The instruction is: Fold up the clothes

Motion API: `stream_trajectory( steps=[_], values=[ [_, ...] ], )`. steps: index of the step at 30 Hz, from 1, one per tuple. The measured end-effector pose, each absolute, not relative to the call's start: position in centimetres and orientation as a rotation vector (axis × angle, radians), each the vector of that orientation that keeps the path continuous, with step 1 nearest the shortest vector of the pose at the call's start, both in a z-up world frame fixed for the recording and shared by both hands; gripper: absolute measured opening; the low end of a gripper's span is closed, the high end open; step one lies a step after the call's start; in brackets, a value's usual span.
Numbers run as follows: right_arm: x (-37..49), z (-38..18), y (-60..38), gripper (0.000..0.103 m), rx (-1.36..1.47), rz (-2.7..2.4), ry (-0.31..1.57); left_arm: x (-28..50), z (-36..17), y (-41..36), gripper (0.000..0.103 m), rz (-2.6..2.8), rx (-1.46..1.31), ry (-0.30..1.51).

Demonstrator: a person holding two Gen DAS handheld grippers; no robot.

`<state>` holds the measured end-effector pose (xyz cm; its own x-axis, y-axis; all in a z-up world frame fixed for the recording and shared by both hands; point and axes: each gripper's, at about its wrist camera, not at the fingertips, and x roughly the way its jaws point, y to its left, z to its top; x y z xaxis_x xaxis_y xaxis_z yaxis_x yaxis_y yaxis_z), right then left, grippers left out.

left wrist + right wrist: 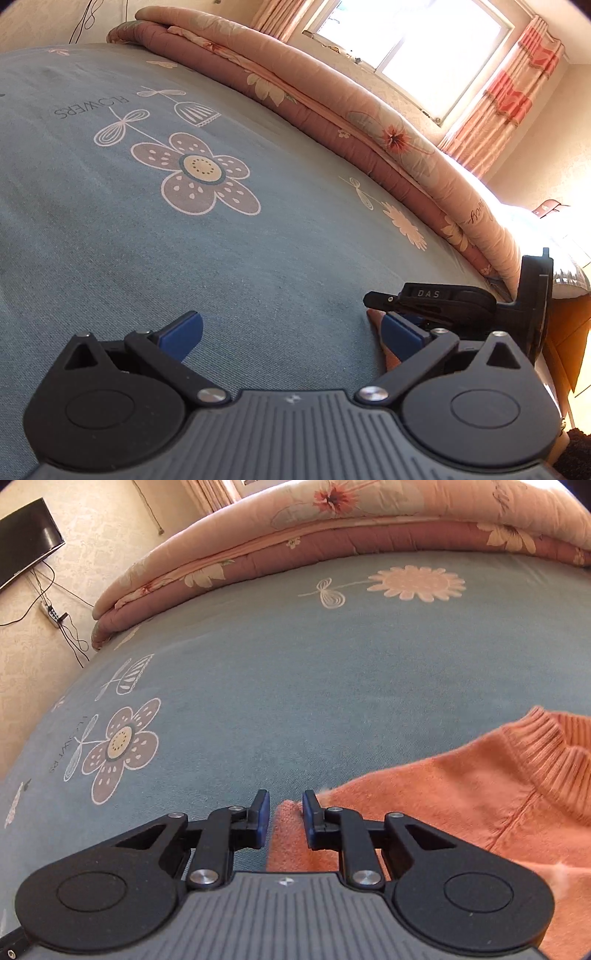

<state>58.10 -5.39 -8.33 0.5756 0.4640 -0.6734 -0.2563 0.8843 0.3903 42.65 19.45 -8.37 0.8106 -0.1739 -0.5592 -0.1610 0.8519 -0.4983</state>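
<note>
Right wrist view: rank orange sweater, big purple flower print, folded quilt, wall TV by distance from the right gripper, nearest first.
1. orange sweater: its edge lies between the right gripper fingers, spreading right.
2. big purple flower print: on the blue sheet, left of the gripper.
3. folded quilt: along the bed's far edge, ahead.
4. wall TV: far upper left, beyond the bed.
</note>
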Motion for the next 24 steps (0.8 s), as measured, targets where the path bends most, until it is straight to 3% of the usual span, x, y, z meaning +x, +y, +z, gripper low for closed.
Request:
stream_trajectory(
  steps=[1,2,11,18,24],
  values=[
    [58.2,-8.8,-5.1,0.039,0.267,0.429,0.865,42.7,-8.4,19.4,0.102,-0.012,-0.562,0.634],
    [58.3,-9.3,-4.7,0.042,0.272,0.431,0.869,42.7,-8.4,19.4,0.102,-0.017,-0.563,0.634],
    [56.0,-6.8,-7.6,0.039,0.371,0.482,0.825,42.7,-8.4,19.4,0.102,-0.014,-0.566,0.632],
    [56.8,-10.1,-5.4,0.04,0.358,0.456,0.899,42.6,-8.4,19.2,0.102,-0.015,-0.563,0.634],
    [55.8,-7.7,-8.0,0.041,0.395,0.455,0.87,42.6,-8.3,19.1,0.102,-0.016,-0.56,0.636]
  ],
)
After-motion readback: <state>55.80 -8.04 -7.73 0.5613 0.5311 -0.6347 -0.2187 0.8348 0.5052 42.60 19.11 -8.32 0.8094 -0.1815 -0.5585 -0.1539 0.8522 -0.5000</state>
